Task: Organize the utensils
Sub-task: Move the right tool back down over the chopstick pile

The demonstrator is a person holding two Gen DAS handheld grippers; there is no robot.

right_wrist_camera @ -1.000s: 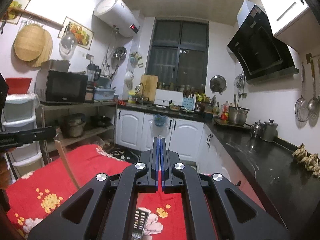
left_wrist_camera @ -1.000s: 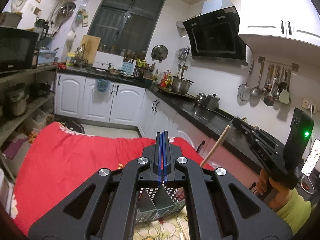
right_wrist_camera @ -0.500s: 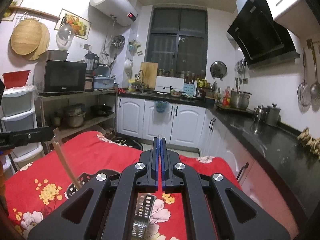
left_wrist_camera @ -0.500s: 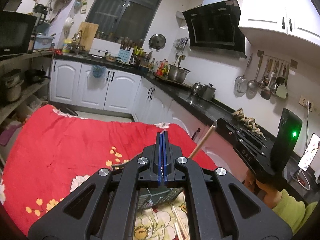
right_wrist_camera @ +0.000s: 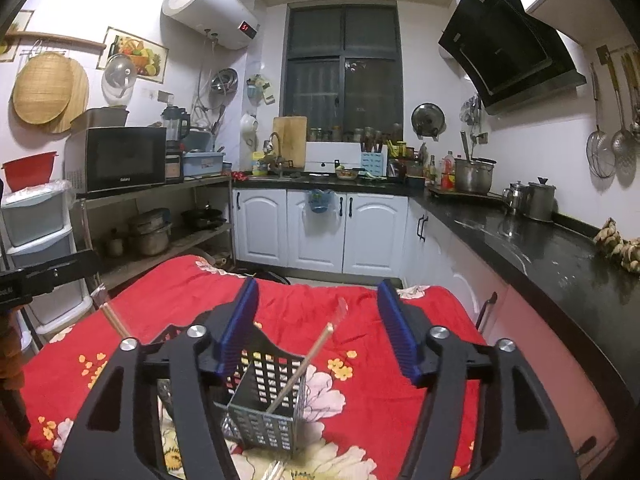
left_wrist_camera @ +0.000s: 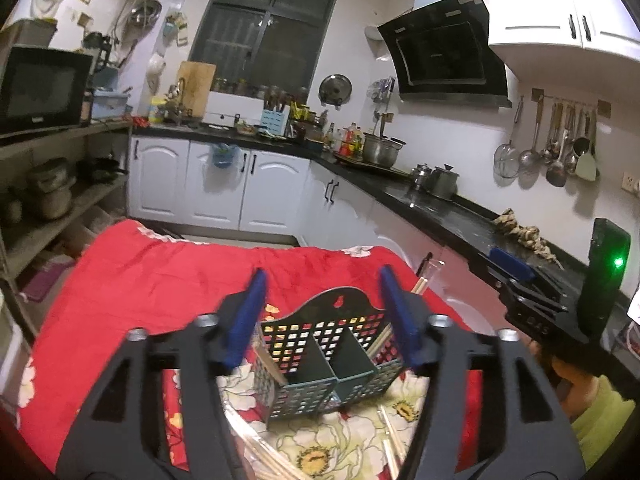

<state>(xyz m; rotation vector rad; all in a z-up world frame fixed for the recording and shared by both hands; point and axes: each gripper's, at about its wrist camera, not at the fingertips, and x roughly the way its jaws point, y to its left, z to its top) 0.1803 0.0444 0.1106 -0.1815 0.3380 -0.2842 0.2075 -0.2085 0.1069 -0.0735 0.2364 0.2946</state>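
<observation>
A dark green perforated utensil holder with divided compartments stands on the red floral cloth. My left gripper is open and empty, its blue pads on either side of the holder, above it. Wrapped chopsticks lean in the holder's right compartment, another pair in its left. My right gripper is open and empty over the holder, where a wrapped pair of chopsticks leans. Loose chopsticks lie on the cloth in front.
A black kitchen counter runs along the right with pots and ginger on it. White cabinets stand behind the table. Shelves with a microwave are at the left. The right gripper's body shows at the left view's right edge.
Both grippers have opened from shut. The chopsticks each held now lean in the holder. Both views have tilted down toward the holder.
</observation>
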